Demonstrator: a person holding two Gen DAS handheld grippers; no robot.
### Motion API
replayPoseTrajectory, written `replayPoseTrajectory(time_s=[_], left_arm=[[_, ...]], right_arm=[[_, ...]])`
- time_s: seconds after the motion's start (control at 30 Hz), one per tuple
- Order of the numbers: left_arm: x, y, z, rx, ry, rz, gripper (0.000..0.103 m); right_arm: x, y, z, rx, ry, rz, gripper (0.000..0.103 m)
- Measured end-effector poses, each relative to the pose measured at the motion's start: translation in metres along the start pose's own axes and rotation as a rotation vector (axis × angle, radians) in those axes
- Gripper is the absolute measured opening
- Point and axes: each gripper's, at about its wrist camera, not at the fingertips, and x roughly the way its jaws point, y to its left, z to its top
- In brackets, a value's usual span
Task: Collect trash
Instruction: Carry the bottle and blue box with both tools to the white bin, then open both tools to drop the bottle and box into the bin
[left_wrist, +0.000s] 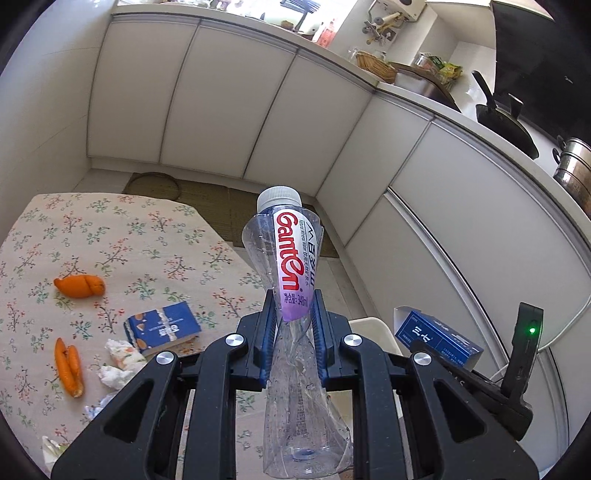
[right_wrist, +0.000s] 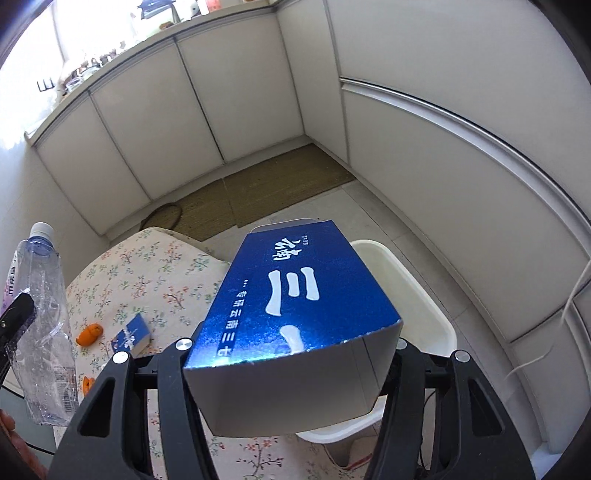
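Observation:
My left gripper (left_wrist: 293, 325) is shut on a crushed clear plastic bottle (left_wrist: 291, 266) with a white cap and a red and white label, held upright above the table. The bottle also shows at the left of the right wrist view (right_wrist: 40, 317). My right gripper (right_wrist: 291, 354) is shut on a large blue carton (right_wrist: 291, 295) with white lettering, held over the table edge beside a white bin (right_wrist: 417, 310). The carton also shows in the left wrist view (left_wrist: 439, 338). On the floral tablecloth (left_wrist: 122, 236) lie orange peels (left_wrist: 79, 286), a small blue box (left_wrist: 162, 328) and crumpled tissues (left_wrist: 118, 360).
White cabinet doors (left_wrist: 229, 110) wrap around the room below a countertop with pots (left_wrist: 506, 125). A woven mat (right_wrist: 258, 188) lies on the floor beyond the table. The white bin stands at the table's right side, partly hidden by the carton.

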Motion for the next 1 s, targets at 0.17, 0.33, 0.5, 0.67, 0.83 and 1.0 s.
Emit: replayPoseTrajectory(time_s=[0.17,0.33,0.5,0.67,0.83,1.0], left_arm=[[0.024,-0.037,-0.009,0.041,0.027,-0.061,0.018],[0.049,-0.067,-0.019,0.051,0.071,-0.111,0.018],[0.069,-0.098,-0.034,0.095,0.093,-0.136,0.018],[0.093,-0.12,-0.05,0.138,0.119,-0.151,0.018],[0.115,-0.131,-0.06,0.166,0.137,-0.166,0.018],[0.124,-0.132,-0.062,0.16,0.144,-0.164,0.025]], right_arm=[[0.0,-0.037,-0.001,0.057,0.025,-0.041,0.062],[-0.009,-0.067,-0.001,0.081,-0.031,-0.119,0.075],[-0.023,-0.094,0.0,0.077,-0.143,-0.26,0.081],[-0.032,-0.118,0.0,0.103,-0.207,-0.359,0.087],[-0.029,-0.131,-0.004,0.113,-0.196,-0.389,0.087],[-0.033,-0.128,-0.006,0.082,-0.232,-0.411,0.087]])
